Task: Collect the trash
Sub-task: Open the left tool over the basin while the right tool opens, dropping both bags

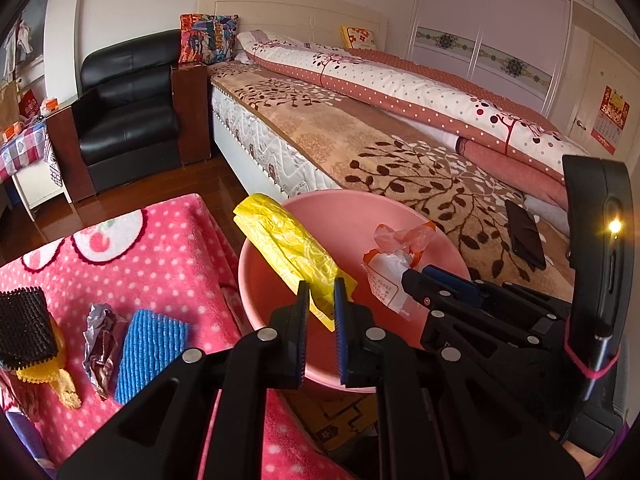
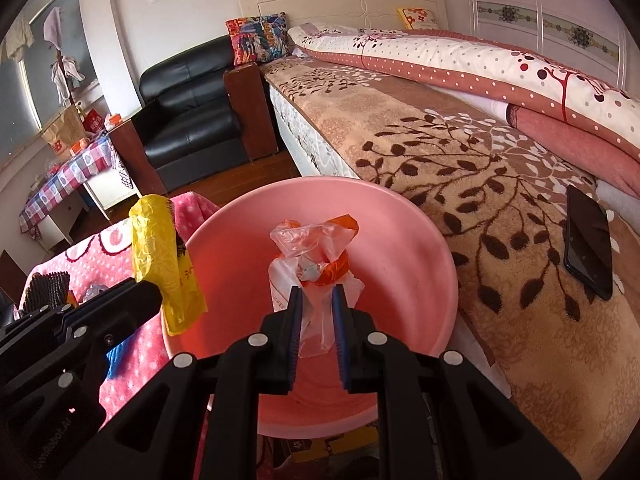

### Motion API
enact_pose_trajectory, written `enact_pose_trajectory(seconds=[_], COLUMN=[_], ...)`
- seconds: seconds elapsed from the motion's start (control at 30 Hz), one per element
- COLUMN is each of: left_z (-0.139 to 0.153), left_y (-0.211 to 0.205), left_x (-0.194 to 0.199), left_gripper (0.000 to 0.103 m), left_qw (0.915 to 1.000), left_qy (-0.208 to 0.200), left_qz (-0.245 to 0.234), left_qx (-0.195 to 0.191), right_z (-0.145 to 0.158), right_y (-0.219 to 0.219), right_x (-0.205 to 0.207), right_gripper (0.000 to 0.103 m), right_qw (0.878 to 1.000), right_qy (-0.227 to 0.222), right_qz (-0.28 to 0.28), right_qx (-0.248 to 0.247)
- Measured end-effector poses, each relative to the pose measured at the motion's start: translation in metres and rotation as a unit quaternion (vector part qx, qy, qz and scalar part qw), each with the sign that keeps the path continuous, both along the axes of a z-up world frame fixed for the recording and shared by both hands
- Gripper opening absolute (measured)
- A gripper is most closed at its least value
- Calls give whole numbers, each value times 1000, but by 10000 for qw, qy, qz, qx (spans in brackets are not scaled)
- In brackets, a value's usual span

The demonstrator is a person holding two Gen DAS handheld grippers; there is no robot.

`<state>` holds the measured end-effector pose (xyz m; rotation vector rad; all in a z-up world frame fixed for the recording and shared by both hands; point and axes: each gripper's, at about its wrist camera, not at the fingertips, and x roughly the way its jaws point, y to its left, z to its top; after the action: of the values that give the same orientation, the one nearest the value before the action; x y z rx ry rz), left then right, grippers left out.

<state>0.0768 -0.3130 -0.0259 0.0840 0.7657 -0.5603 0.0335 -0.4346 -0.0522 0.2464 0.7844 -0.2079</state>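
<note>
A pink basin (image 1: 400, 216) (image 2: 400, 216) stands between the pink blanket and the bed. My left gripper (image 1: 322, 288) is shut on a yellow plastic bag (image 1: 288, 242) and holds it over the basin's left rim; the bag also shows in the right wrist view (image 2: 160, 256). My right gripper (image 2: 316, 294) is shut on a clear and orange plastic wrapper (image 2: 316, 248) above the basin's middle; the wrapper also shows in the left wrist view (image 1: 396, 264). A crumpled silver wrapper (image 1: 102, 340) lies on the blanket.
A pink dotted blanket (image 1: 160, 264) carries a blue foam net (image 1: 150, 354), a black foam net (image 1: 26, 324) and a yellow one (image 1: 56, 380). A bed (image 2: 460, 160) on the right holds a black phone (image 2: 590, 242). A black armchair (image 1: 128, 108) stands behind.
</note>
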Motion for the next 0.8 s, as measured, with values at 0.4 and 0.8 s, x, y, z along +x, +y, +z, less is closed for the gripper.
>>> enact_pose_trajectory(seconds=[0.4,0.8], left_z=[-11,-8], left_y=[-14,-8], left_x=[8,10], left_gripper=[11,32], left_qw=[9998,9996], left_qy=[114,162], left_qz=[-119,-187], left_qx=[79,-131], right_z=[-10,-8], right_y=[-7,-13], right_x=[8,7], right_gripper=[18,38], right_qw=[9997,9996], right_qy=[177,113], right_qz=[-92,-205], right_qx=[-145,-180])
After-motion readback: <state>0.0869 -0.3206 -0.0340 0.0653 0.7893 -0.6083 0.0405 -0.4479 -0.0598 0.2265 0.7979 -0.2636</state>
